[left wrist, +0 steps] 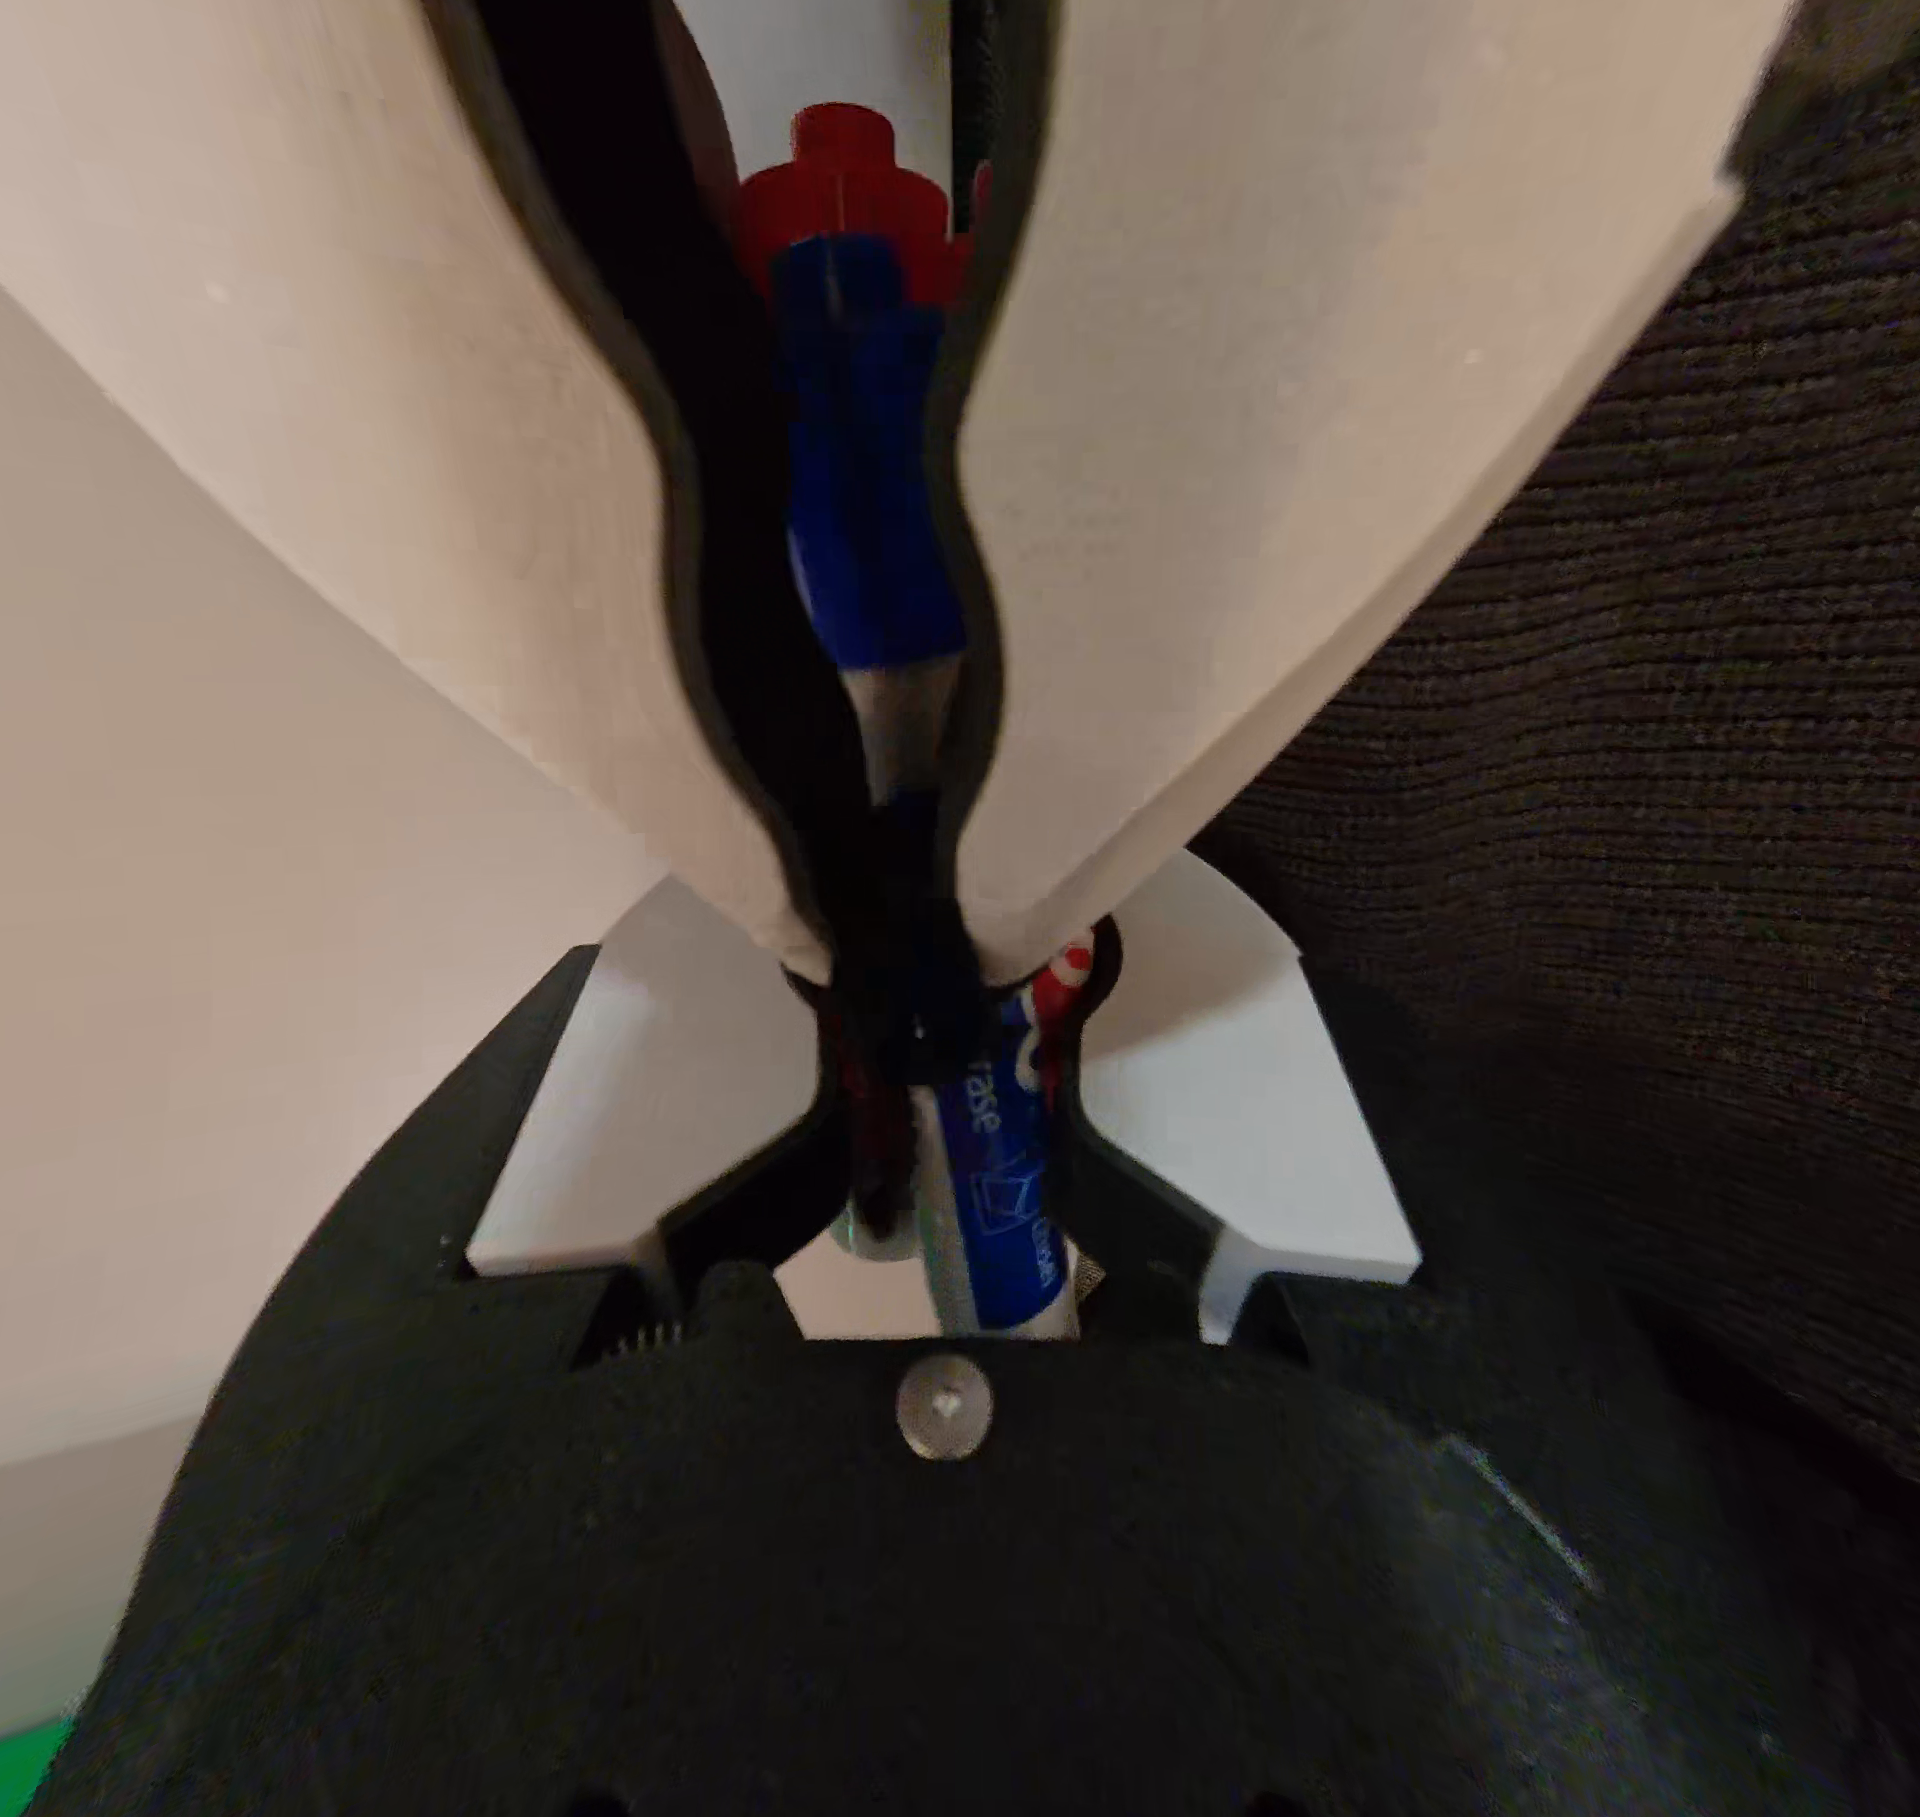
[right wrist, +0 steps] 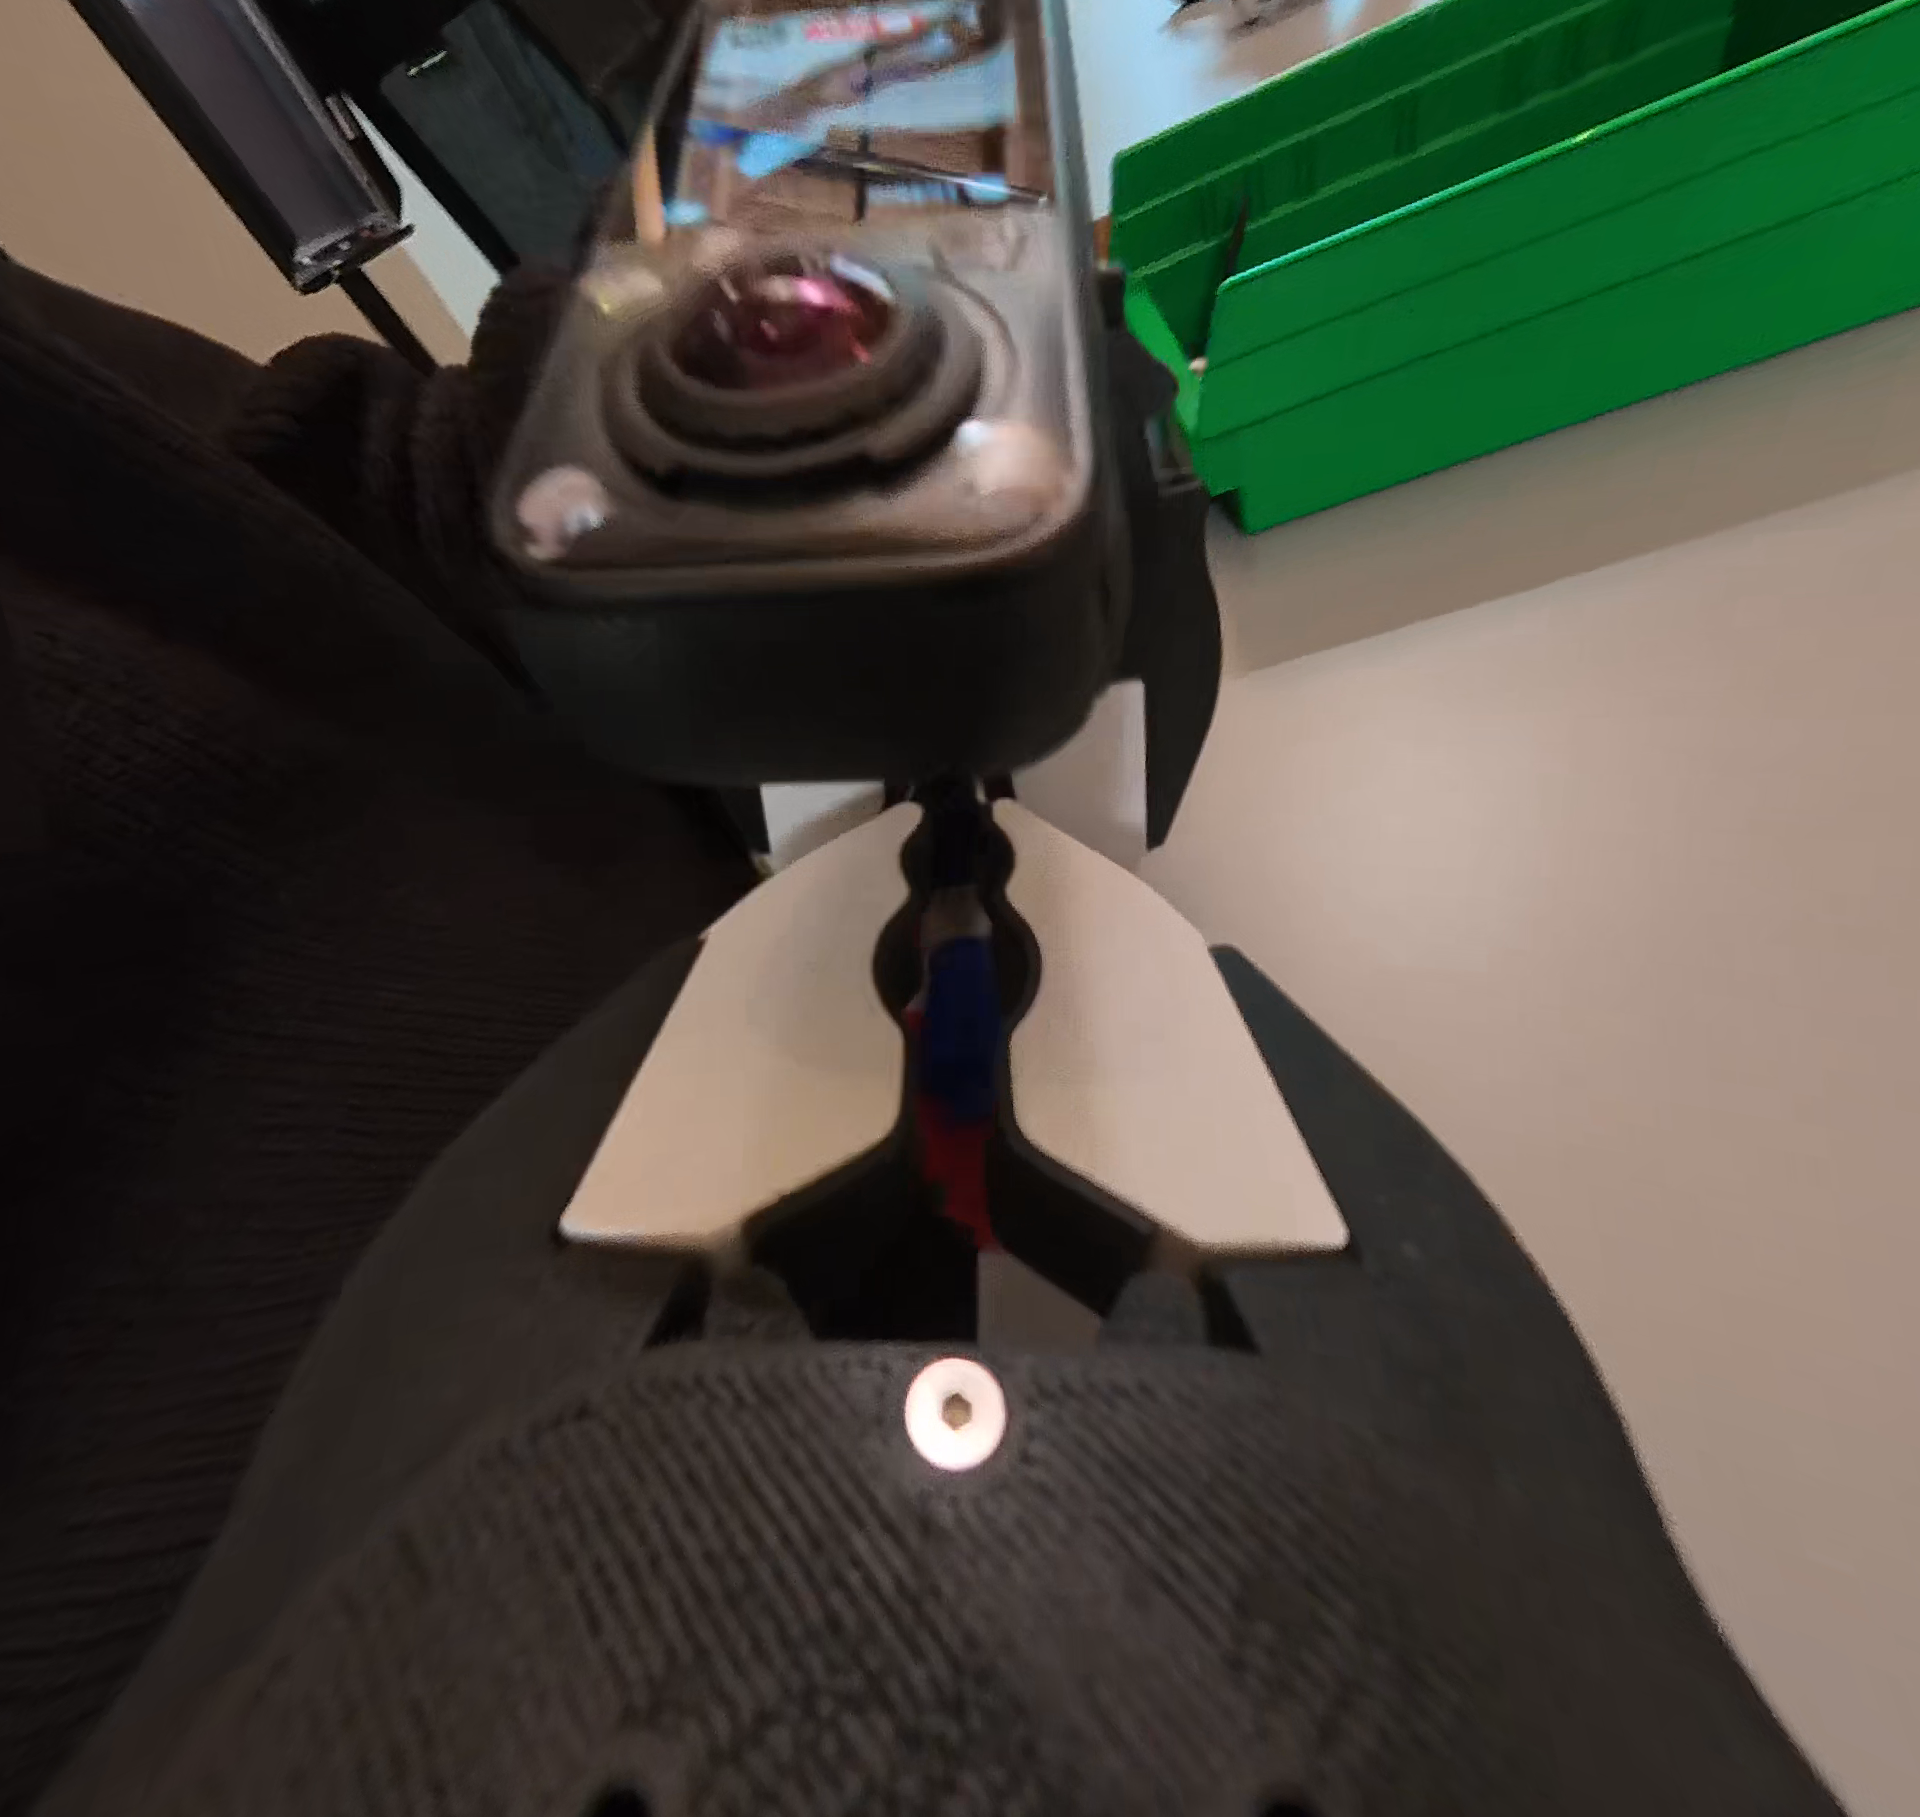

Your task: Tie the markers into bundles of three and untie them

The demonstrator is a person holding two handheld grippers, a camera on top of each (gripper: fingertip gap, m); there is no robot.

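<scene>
Right, we have both claws pinched shut on one bundle of markers, tip to tip. Our left claw (left wrist: 914, 998) grips the blue marker (left wrist: 868, 479) barrel, our right claw (right wrist: 956, 894) its cap end beneath the left claw's camera (right wrist: 800, 385). We judge steady, matched pressure matters.

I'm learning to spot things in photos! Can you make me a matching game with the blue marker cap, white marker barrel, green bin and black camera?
Things:
1. blue plastic marker cap
2. white marker barrel with blue label
3. green plastic bin
4. black camera with round lens

Places:
A. on the beige table, upper right
B. pinched in the left gripper
C. just beyond the right gripper
D. pinched in the right gripper

Pairs: 1-D, 2-B, 3-A, 4-C
</scene>
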